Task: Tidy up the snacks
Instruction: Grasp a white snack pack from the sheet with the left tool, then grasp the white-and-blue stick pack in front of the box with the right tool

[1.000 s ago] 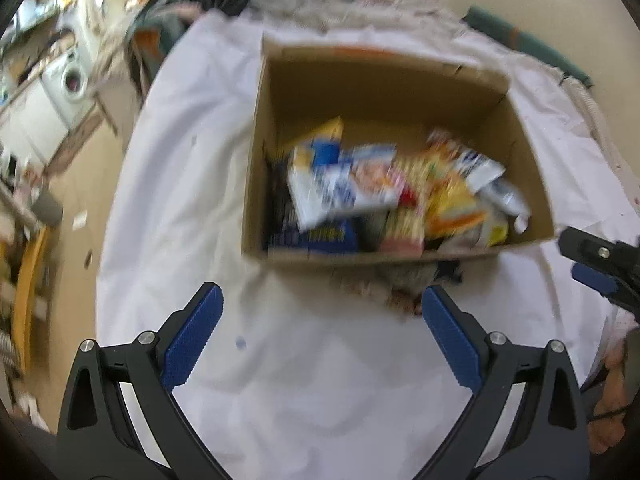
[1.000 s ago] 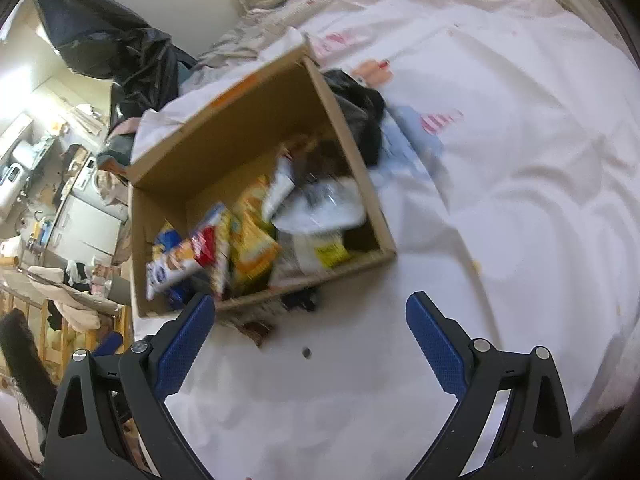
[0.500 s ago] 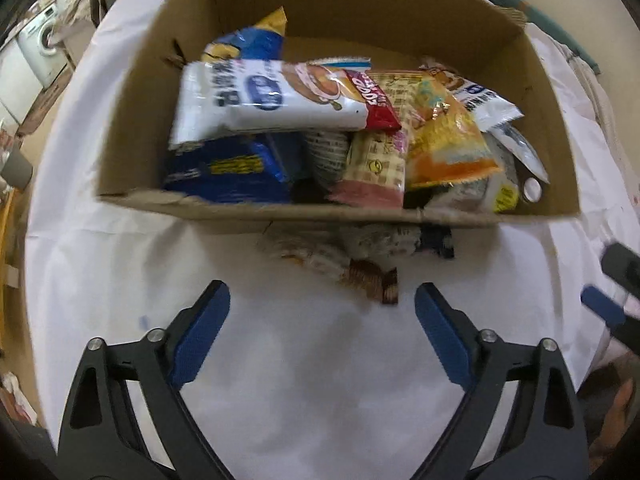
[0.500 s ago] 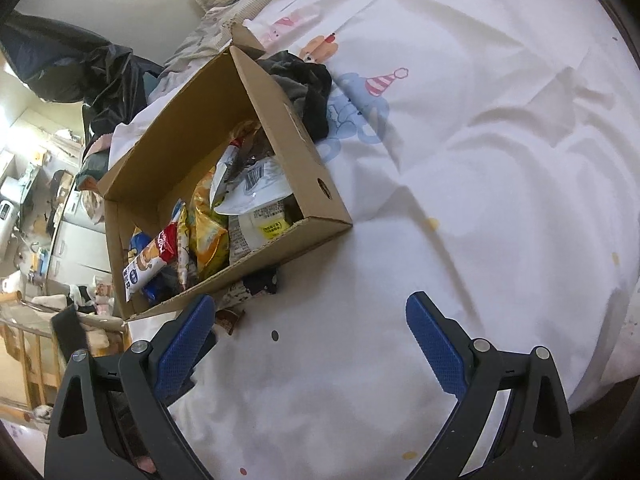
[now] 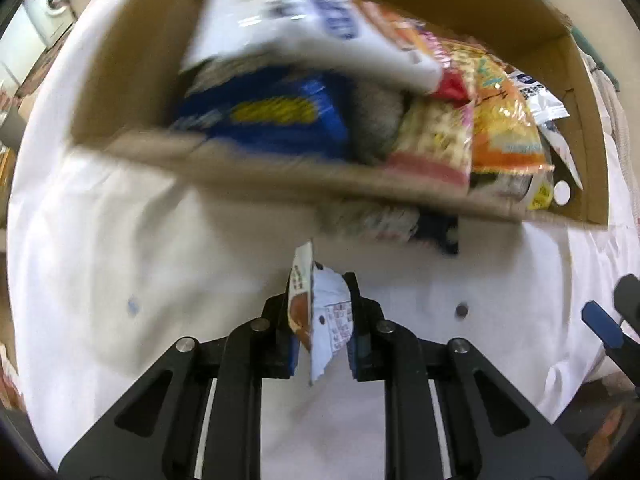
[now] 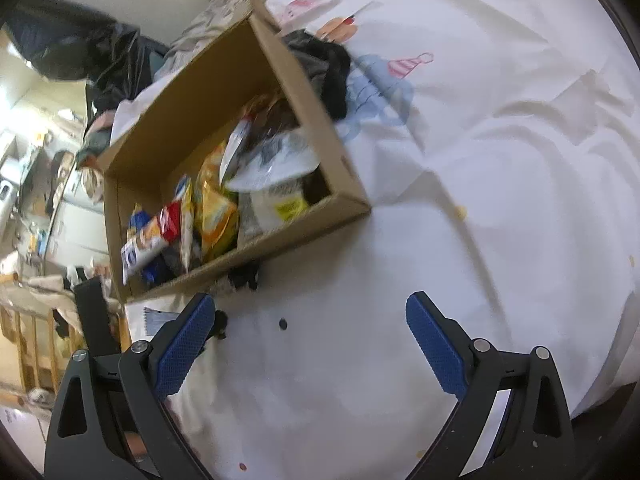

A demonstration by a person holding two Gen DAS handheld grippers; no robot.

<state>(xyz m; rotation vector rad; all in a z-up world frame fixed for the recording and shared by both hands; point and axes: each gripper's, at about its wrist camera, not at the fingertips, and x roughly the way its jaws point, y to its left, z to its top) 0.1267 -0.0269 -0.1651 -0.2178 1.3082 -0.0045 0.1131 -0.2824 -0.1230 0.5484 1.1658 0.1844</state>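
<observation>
Left wrist: the left gripper (image 5: 320,320), its fingers just closing, is pinching a packet (image 5: 326,316) off the sheet (image 5: 160,280) before the box (image 5: 460,4), probably for boxing. Right wrist: the right gripper (image 6: 308,344) is hovering, fingers spread, empty.

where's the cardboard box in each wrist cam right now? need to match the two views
Left wrist: cardboard box fills the upper half, near wall blurred, packets piled inside.
Right wrist: same box sits upper left of centre, seen corner-on, on the white sheet.
Shared landmark: the orange snack bag inside the box, right of centre in the left view, mid-box in the right view.
</observation>
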